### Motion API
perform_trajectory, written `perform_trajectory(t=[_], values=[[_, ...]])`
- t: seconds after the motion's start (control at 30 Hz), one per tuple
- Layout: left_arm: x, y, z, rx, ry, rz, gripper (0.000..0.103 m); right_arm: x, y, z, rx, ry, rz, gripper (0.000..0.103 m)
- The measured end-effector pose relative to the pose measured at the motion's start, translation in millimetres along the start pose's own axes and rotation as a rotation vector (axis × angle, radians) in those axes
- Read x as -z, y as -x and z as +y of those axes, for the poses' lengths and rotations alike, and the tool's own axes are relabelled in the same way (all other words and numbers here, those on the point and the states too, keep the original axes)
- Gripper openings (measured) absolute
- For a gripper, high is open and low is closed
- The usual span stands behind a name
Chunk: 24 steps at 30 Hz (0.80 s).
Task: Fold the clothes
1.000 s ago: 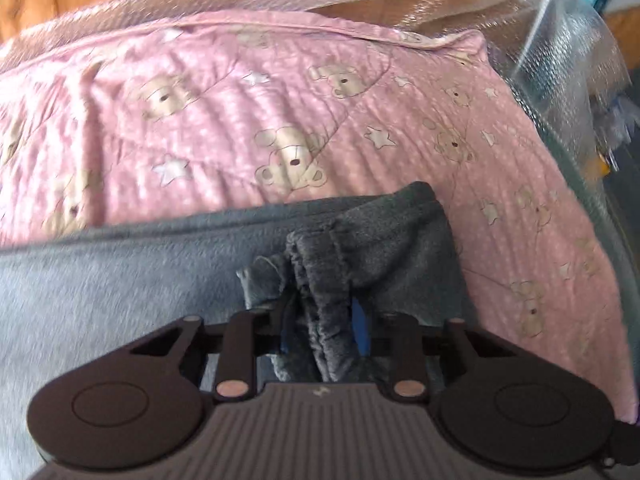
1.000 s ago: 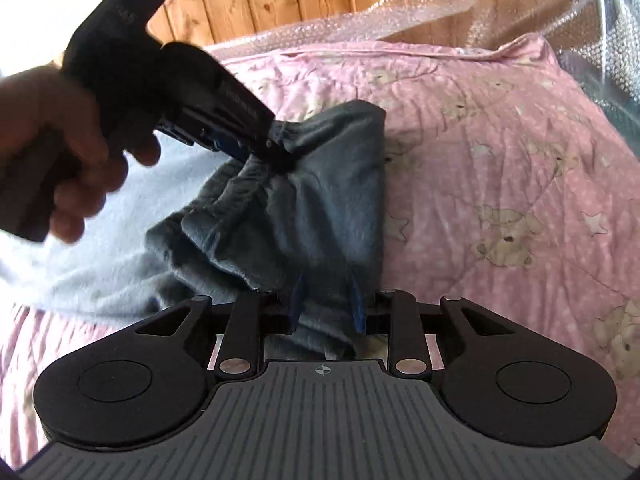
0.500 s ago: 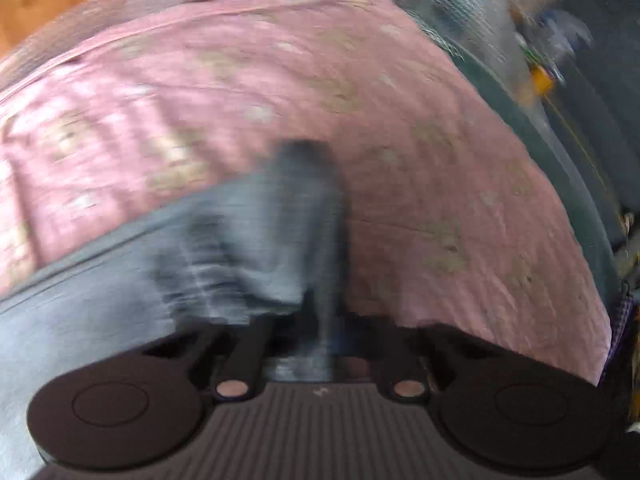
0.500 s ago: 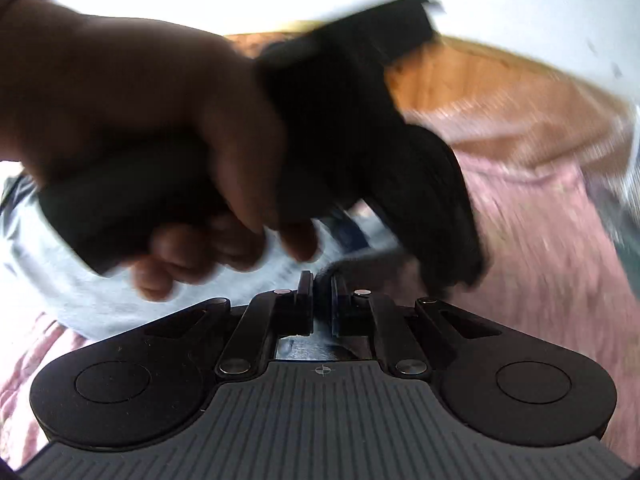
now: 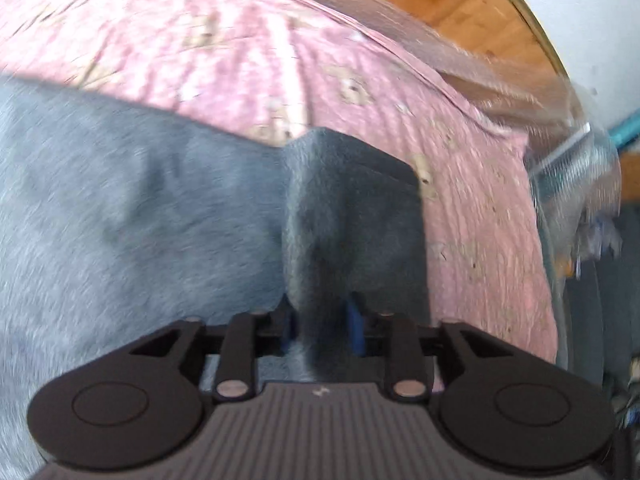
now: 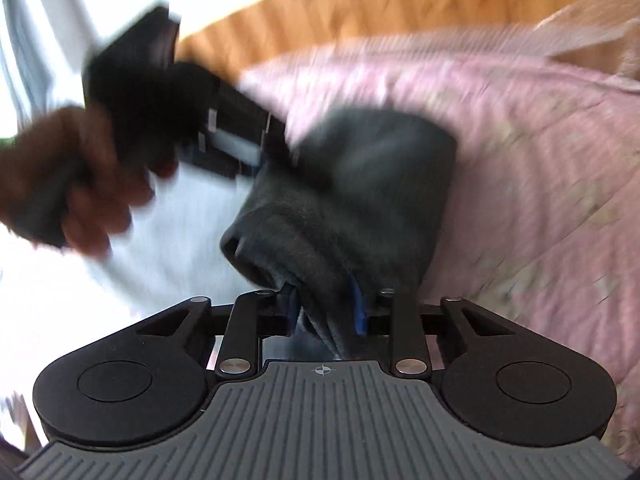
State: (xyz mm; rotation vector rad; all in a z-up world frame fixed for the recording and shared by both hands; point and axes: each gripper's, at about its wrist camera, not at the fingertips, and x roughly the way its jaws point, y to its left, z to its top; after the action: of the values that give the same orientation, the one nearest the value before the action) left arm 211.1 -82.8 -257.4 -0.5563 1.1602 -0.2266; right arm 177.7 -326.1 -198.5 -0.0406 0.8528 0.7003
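Note:
A grey fleece garment (image 5: 132, 208) lies on a pink bedspread with a bear print (image 5: 472, 184). My left gripper (image 5: 322, 328) is shut on a raised fold of the grey garment (image 5: 344, 216). My right gripper (image 6: 326, 312) is shut on another bunched part of the same garment (image 6: 348, 204). In the right wrist view the left gripper's body (image 6: 188, 120) and the hand holding it sit at the upper left, at the far end of the held fold. The fabric hangs taut between both grippers. Both views are motion-blurred.
The pink bedspread (image 6: 520, 152) covers the bed. Clear bubble wrap (image 5: 472, 60) lies along its far edge. A wooden wall (image 6: 360, 12) stands behind. Clutter and a teal bar (image 5: 624, 132) sit off the bed's right side.
Both grippers have swung with the grey garment held. The left wrist view turned back toward the bed's far edge, and the fold now stands up between the grippers.

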Motion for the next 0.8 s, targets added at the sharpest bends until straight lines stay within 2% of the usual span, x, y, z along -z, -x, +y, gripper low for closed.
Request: perform_trajectory(t=[0.03,0.1,0.23,0.3,0.33,0.37,0.4,0.47,0.53,0.6,0.63,0.7,0.73,0.8], values=[[4,3,4,0.014,0.014,-0.009,0.045,2,-3,5,0.007,0.047,0.023,0.028],[12,10,5,0.038,0.012,-0.025,0.049,2,-2,10,0.009,0.069,0.031,0.029],[20,11,6,-0.095,-0.099,-0.036,0.05,-1,4,17,0.003,0.063,0.023,0.029],[22,-4,5,-0.162,-0.156,-0.024,0.049,-2,8,21,0.0,0.061,0.018,0.029],[21,-3,4,-0.169,-0.155,-0.027,0.05,-1,1,22,0.004,0.058,0.053,0.029],[20,-1,2,-0.175,-0.154,-0.031,0.049,2,-14,21,0.015,0.053,0.124,0.029],[19,0,1,-0.181,-0.152,-0.035,0.045,4,-22,21,0.02,0.055,0.147,0.029],[24,21,-6,-0.143,-0.138,-0.086,0.044,-4,-13,23,-0.007,0.05,0.12,0.029],[34,43,-15,-0.088,-0.146,-0.143,0.049,-16,10,24,-0.021,0.037,0.012,0.028],[46,42,-19,-0.071,-0.161,-0.104,0.049,-21,19,23,0.03,0.021,-0.045,0.029],[52,30,-19,-0.125,-0.178,-0.059,0.049,-18,17,21,0.072,0.008,-0.046,0.029],[63,6,-19,-0.237,-0.213,0.033,0.051,-2,-3,10,0.133,-0.023,0.023,0.031],[67,2,-17,-0.254,-0.224,0.024,0.051,8,-15,4,0.16,-0.039,0.069,0.029],[66,9,-23,-0.28,-0.252,0.018,0.053,15,-24,2,0.18,-0.037,0.09,0.03]])
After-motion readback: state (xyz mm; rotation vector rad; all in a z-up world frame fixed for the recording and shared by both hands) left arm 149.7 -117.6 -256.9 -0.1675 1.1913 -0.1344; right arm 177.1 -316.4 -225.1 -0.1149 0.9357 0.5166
